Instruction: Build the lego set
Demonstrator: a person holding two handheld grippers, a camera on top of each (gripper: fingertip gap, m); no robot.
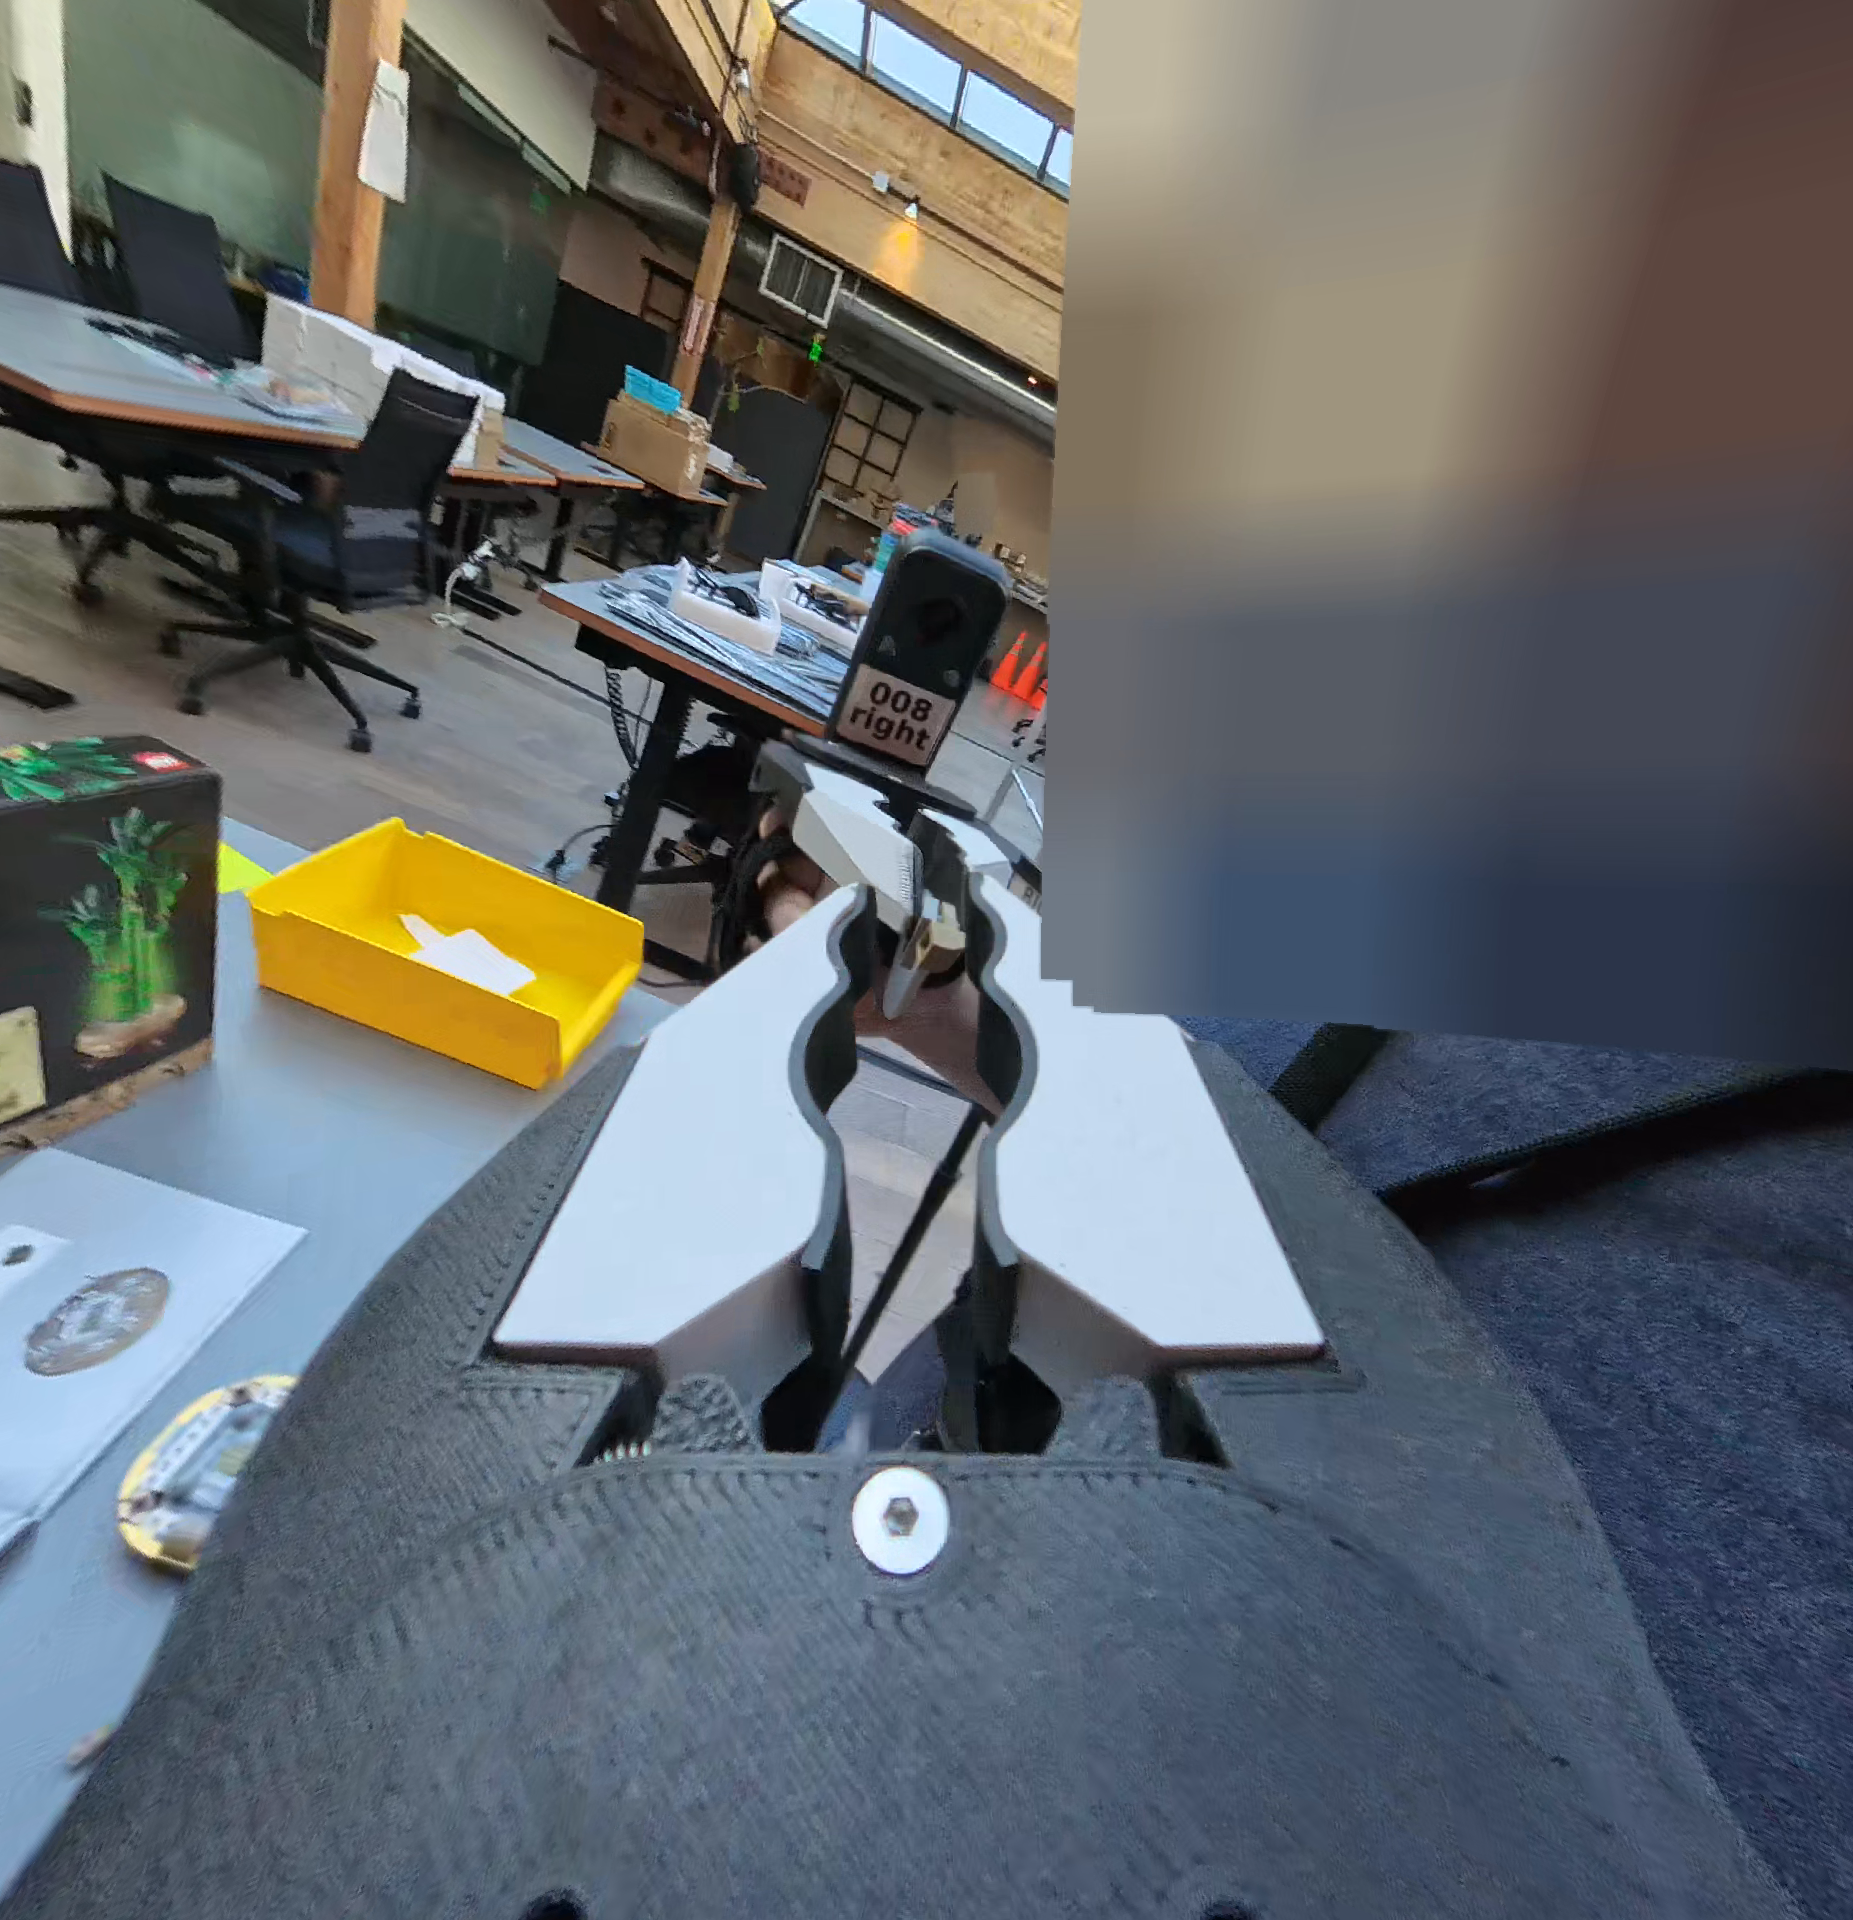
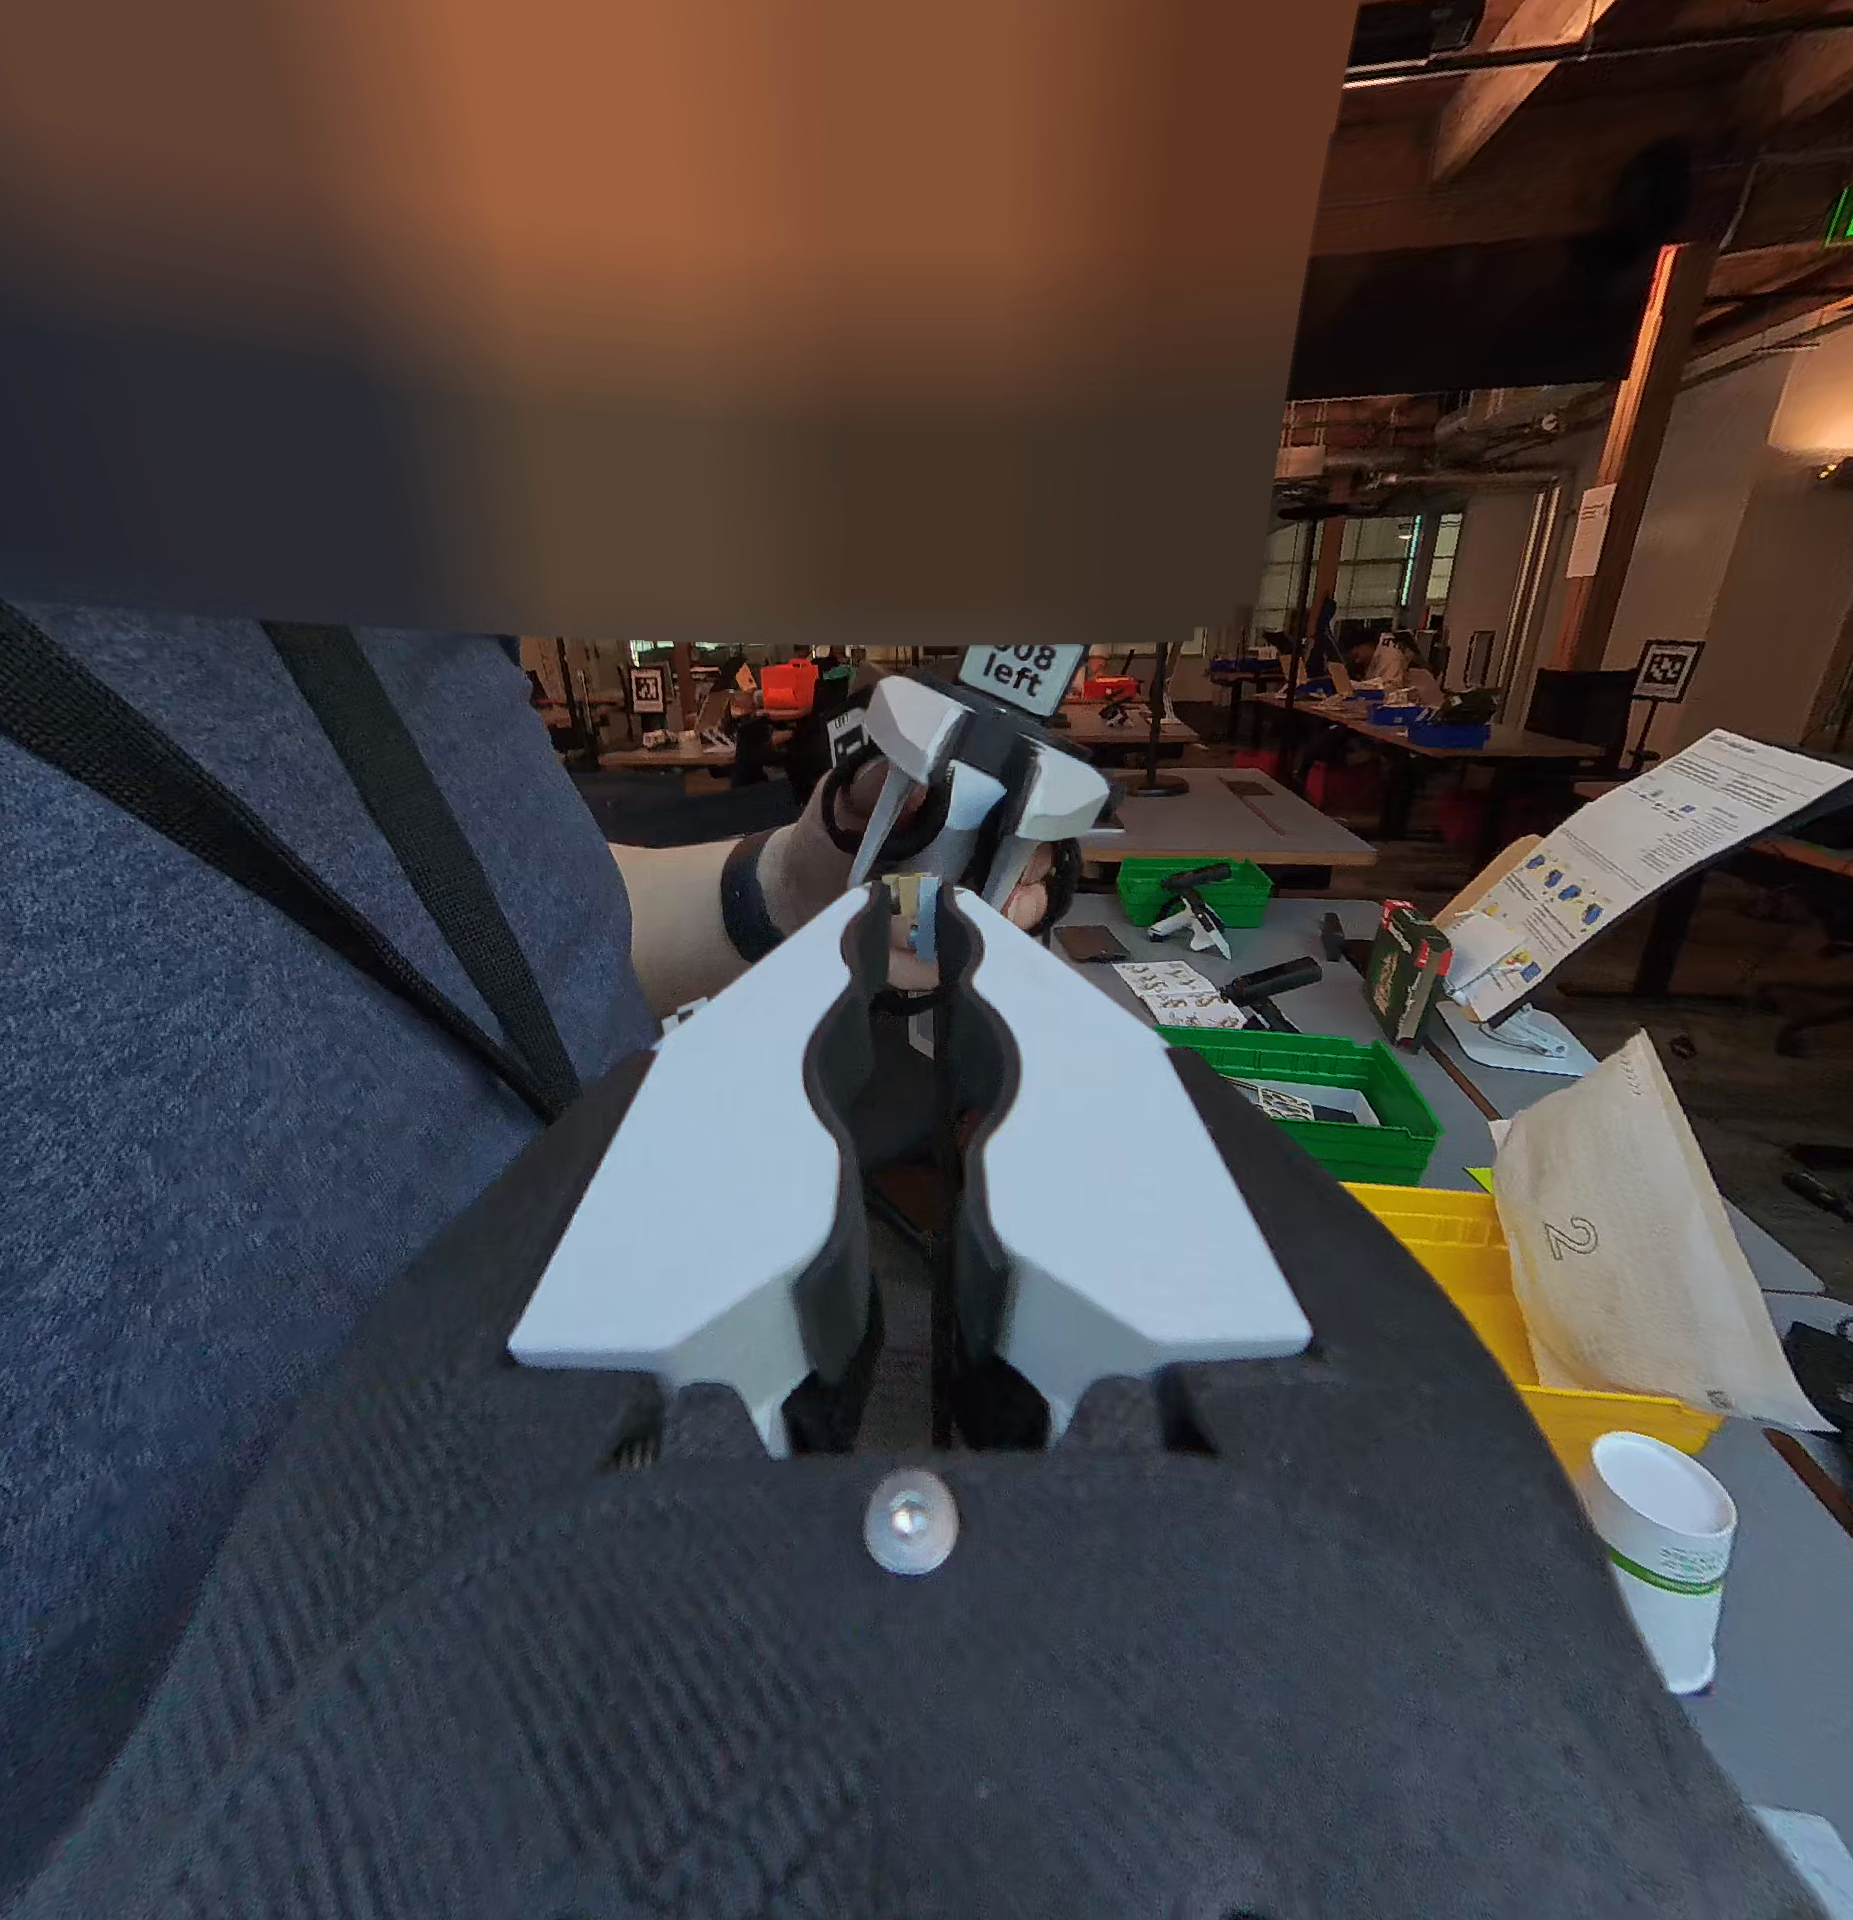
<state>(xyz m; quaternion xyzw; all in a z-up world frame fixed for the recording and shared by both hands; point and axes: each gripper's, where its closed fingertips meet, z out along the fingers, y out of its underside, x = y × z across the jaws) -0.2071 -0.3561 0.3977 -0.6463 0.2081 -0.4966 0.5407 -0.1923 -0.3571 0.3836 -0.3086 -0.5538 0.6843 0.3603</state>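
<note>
A small tan and pale-blue lego piece (image 2: 917, 914) is held up in the air in front of the person's blue sweater (image 2: 226, 1039), pinched at the fingertips of the right gripper (image 2: 914, 914), whose jaws stand narrow around it. The left gripper (image 1: 914, 940) meets it tip to tip; its jaws are narrow too, but whether it grips the piece I cannot tell.

On the grey table (image 1: 361, 1122) a yellow bin (image 1: 434, 966) holds white slips of paper (nothing else shows inside). A green bin (image 2: 1317, 1101) holds printed sheets, and a farther green bin (image 2: 1192, 888) holds a black-handled tool. A lego box (image 1: 91, 925), a paper bag (image 2: 1628, 1247) and a paper cup (image 2: 1670, 1558) stand nearby.
</note>
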